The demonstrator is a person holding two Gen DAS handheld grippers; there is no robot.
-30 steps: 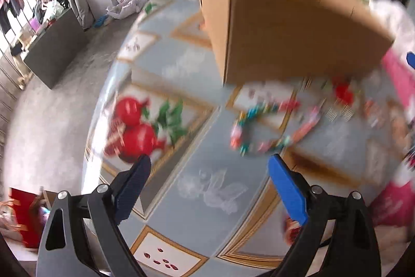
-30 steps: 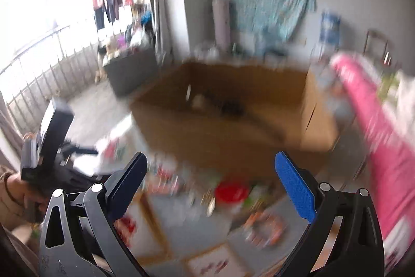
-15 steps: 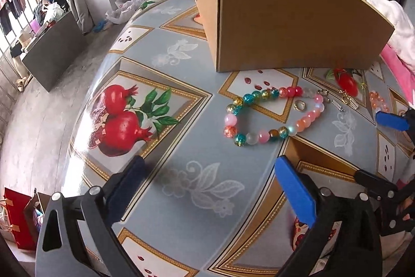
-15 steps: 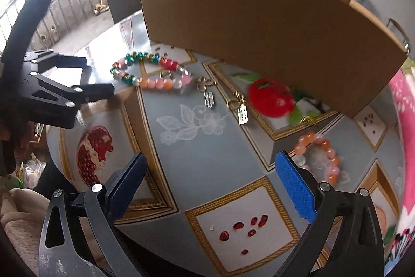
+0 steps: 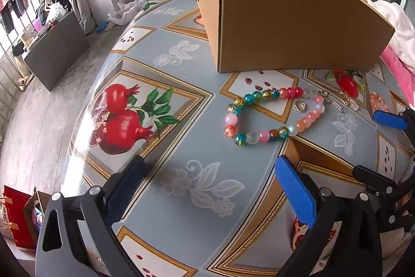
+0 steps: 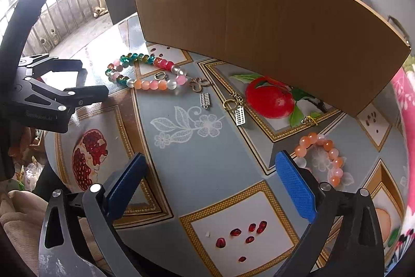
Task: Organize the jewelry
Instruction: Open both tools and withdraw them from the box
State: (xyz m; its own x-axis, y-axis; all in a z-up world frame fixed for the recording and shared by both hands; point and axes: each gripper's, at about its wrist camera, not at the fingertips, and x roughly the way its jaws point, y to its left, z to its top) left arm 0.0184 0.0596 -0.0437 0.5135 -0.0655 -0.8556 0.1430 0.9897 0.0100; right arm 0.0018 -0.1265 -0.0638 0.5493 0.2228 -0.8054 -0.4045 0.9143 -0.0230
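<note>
A multicoloured bead necklace (image 5: 272, 116) lies looped on the table in front of a brown cardboard box (image 5: 293, 25); it also shows in the right wrist view (image 6: 145, 74). A small ring (image 5: 300, 105) lies inside the loop. Gold and silver charms (image 6: 205, 100) and earrings (image 6: 234, 108) lie to the necklace's right. An orange bead bracelet (image 6: 324, 155) lies near the right gripper's right finger. My left gripper (image 5: 207, 186) is open and empty, short of the necklace. My right gripper (image 6: 210, 181) is open and empty, above the table near the charms.
The cardboard box (image 6: 259, 25) stands at the back of the table. The table has a patterned pomegranate cloth (image 5: 124, 116). Pink and white fabric (image 5: 399, 25) lies at the right edge. The table's left edge drops to the floor (image 5: 39, 108).
Both grippers came down towards the table. The views have steadied from blur. The right gripper now looks down on the jewelry from close above.
</note>
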